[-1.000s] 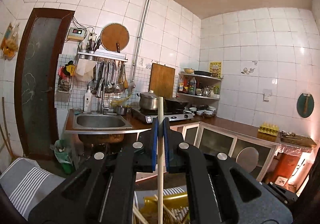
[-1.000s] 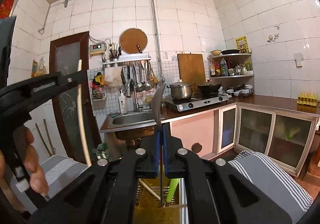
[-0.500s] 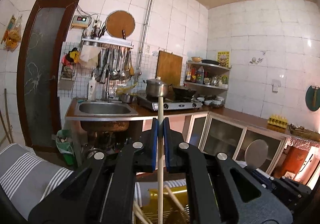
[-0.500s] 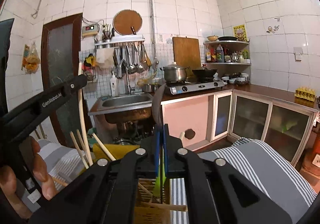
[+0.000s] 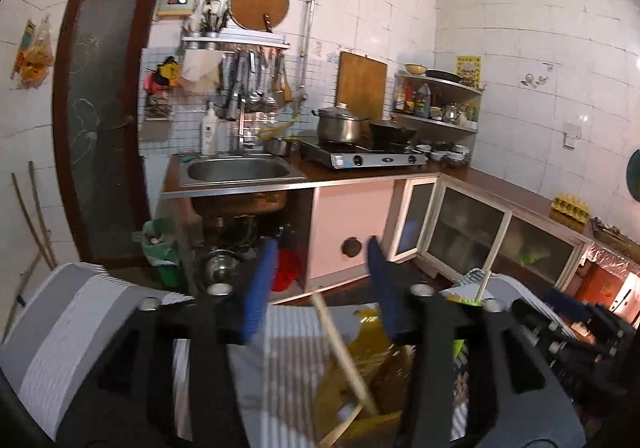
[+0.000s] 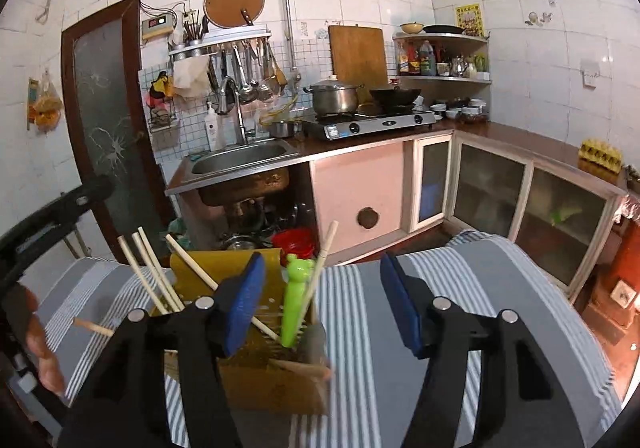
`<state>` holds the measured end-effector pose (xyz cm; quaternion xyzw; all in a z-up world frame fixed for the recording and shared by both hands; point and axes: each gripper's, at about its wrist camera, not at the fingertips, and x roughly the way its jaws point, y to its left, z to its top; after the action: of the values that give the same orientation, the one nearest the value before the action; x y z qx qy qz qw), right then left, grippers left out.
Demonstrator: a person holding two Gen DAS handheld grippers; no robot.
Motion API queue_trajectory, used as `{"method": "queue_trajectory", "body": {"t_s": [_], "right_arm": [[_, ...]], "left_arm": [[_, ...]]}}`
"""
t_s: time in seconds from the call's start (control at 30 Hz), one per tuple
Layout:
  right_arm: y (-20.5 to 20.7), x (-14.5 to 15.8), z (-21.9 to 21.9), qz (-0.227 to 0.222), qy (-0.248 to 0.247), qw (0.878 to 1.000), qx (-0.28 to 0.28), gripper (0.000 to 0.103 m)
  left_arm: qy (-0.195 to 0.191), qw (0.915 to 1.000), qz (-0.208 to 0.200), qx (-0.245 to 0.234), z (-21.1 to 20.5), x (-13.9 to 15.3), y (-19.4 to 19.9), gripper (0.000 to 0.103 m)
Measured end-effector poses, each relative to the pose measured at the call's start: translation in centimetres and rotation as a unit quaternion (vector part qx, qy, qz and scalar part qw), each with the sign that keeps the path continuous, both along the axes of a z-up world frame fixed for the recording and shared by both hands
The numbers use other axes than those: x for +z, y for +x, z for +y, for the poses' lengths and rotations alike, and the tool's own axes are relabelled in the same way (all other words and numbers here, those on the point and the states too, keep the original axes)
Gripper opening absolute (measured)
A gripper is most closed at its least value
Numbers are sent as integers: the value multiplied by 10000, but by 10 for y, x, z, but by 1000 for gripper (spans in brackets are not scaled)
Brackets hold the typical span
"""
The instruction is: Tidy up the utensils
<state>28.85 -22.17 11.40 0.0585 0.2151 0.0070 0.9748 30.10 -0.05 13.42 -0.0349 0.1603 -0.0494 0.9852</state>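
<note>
Item: chopstick (image 5: 344,352), pale wood, lying loose between the jaws of my left claw (image 5: 316,296), which are opening and no longer press it; its lower end sits in the yellow holder (image 6: 256,332) on the striped cloth (image 6: 460,308), long axis leaning, top toward upper left in the left view. Judged light, stiff, smooth, apt to roll; best pinched mid-shaft, across its length. Item: green utensil (image 6: 294,300), upright in the same holder, plastic by its look, light. More chopsticks (image 6: 152,276) fan out of the holder's left side, tops up and left. My right claw (image 6: 320,300) is opening too, nothing between its jaws.
</note>
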Motion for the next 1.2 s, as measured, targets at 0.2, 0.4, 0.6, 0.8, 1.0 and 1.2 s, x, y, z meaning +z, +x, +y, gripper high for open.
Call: {"method": "queue_trajectory", "body": {"t_s": [0.2,0.4,0.6,0.8,1.0,1.2], "right_arm": [[-56,14,2,-194,-65,9998,6,76],[-130,0,8,-534,20,9986,-24,95],[-188,-38,26,-584,-196,9981,-24,98],[-218,-79,39,-545,-424,9976,71,99],[-225,-102,31,-421,-272,9987,-39,99],[-227,-105,30,-499,-333,9981,-155,99]], "left_arm": [[21,9996,-194,207,29,6,-65,95],[-71,9992,-305,235,47,-15,-141,98],[-314,9992,-61,234,52,-66,-195,98],[72,9993,126,355,43,-114,-223,98],[541,9971,5,544,35,-142,-229,98],[500,9976,-73,465,36,-143,-233,98]]}}
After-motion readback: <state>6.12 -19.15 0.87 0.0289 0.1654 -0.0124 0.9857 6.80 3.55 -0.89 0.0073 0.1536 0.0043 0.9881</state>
